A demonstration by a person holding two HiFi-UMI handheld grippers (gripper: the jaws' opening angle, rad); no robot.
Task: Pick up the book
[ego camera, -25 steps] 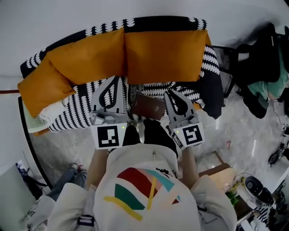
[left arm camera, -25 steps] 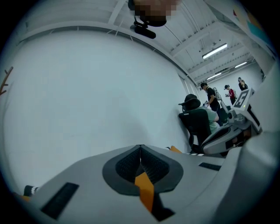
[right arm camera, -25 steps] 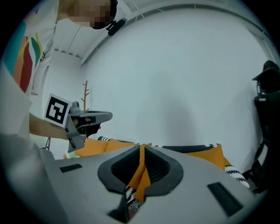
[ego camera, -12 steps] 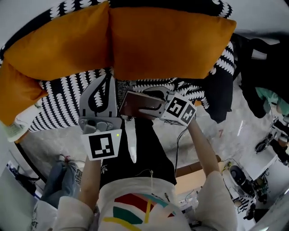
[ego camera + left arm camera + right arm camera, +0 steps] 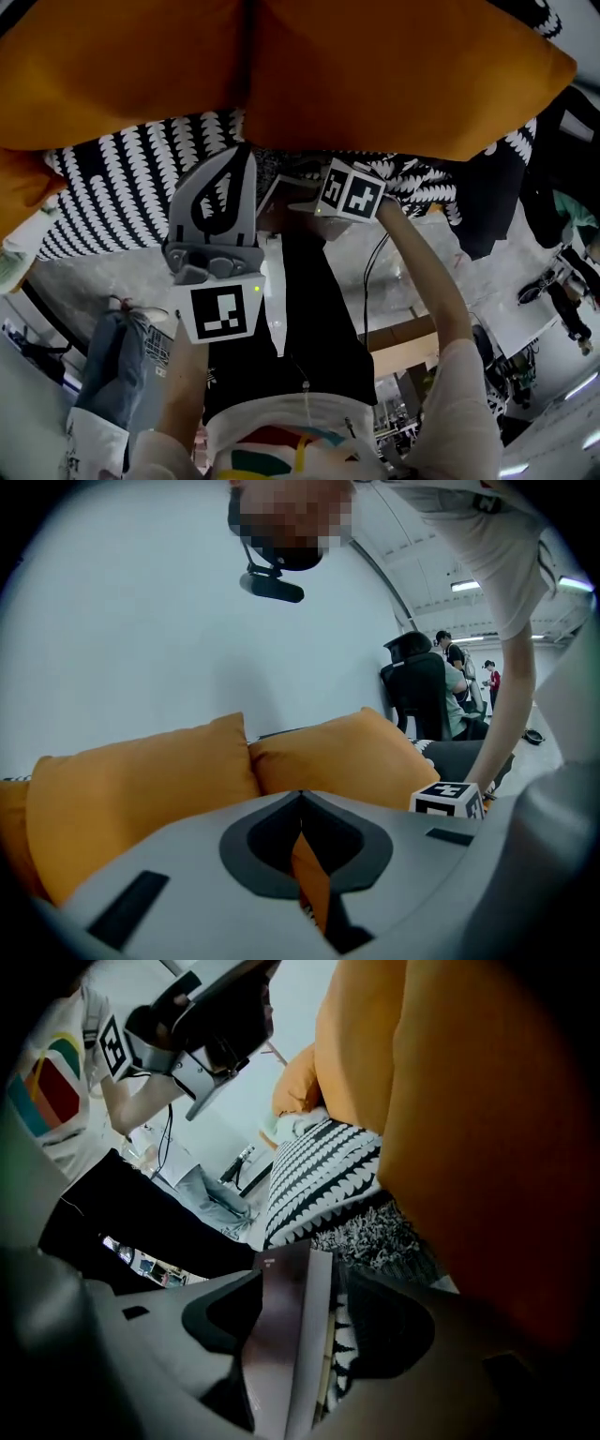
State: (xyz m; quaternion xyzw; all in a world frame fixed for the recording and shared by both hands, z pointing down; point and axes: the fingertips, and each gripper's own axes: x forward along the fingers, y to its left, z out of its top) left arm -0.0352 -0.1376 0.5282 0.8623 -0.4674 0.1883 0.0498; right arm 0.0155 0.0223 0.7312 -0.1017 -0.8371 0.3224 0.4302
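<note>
The book has a dark brown cover and white page edges. It stands edge-on between the jaws of my right gripper, which is open: striped fabric shows in a gap beside the pages. In the head view only a brown sliver of the book shows, beside the right gripper and its marker cube. My left gripper hovers to the left of the book over the seat. Its tips meet with nothing held, as the left gripper view also shows.
Two orange cushions lean on the sofa back behind a black-and-white patterned throw. The person's black-trousered legs are below the grippers. A dark chair with clothes stands at the right, and people are far behind.
Both grippers sank toward the sofa seat and the view closed in on the cushions. The right gripper tipped downward onto the book and its jaws spread around it.
</note>
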